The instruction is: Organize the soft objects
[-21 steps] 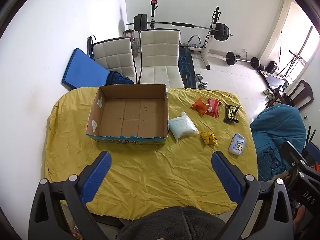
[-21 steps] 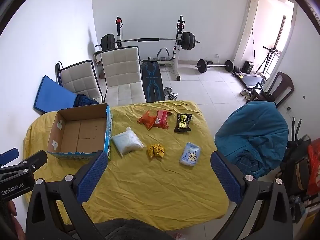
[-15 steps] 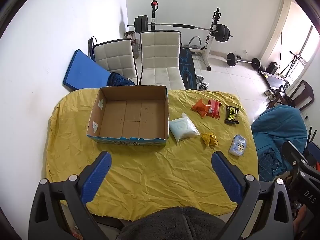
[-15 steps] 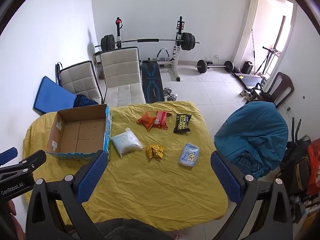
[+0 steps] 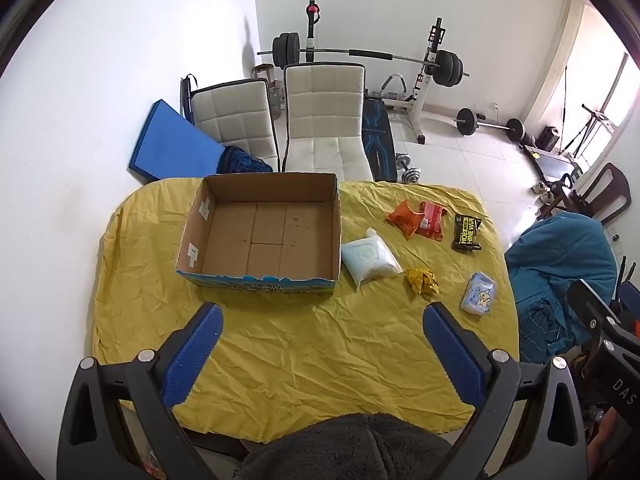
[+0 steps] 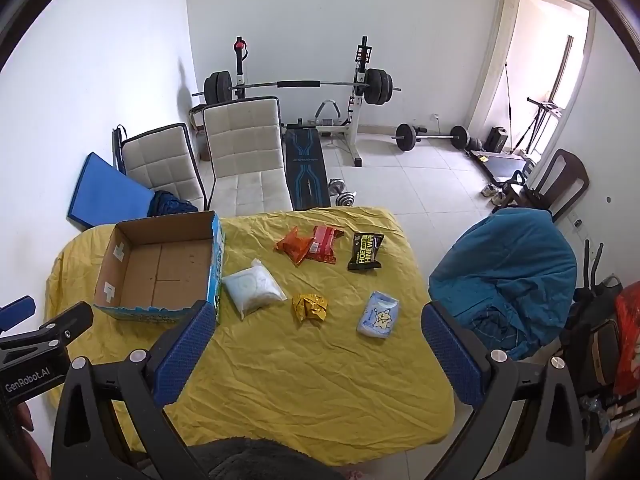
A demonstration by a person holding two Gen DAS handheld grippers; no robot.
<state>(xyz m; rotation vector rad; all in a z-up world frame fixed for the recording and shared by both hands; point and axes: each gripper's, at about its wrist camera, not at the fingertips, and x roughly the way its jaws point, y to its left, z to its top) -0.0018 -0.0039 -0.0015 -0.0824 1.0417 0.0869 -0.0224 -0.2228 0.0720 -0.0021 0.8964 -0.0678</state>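
Observation:
An empty cardboard box [image 5: 264, 232] [image 6: 160, 268] sits on the yellow-covered table [image 5: 320, 352] [image 6: 320, 368], left of several soft packs. These are a white pouch [image 5: 370, 256] [image 6: 253, 290], an orange packet [image 5: 404, 216] [image 6: 294, 248], a red packet [image 5: 432, 218] [image 6: 324, 242], a black wipes pack [image 5: 466, 232] [image 6: 365, 250], a crumpled yellow wrapper [image 5: 422, 280] [image 6: 309, 307] and a pale blue tissue pack [image 5: 478, 294] [image 6: 378, 315]. My left gripper [image 5: 322, 326] hovers open over the near table, short of the box. My right gripper [image 6: 318, 326] hangs open above the packs, empty.
Two white chairs [image 5: 324, 120] stand behind the table, with a blue mat [image 5: 172, 146] against the wall. A weight bench and barbell rack [image 6: 312, 88] fill the back of the room. A chair draped in teal cloth [image 6: 508, 276] stands at the table's right.
Both views have shifted only slightly; the table and packs sit a touch lower in the left view. Nothing was gripped or released.

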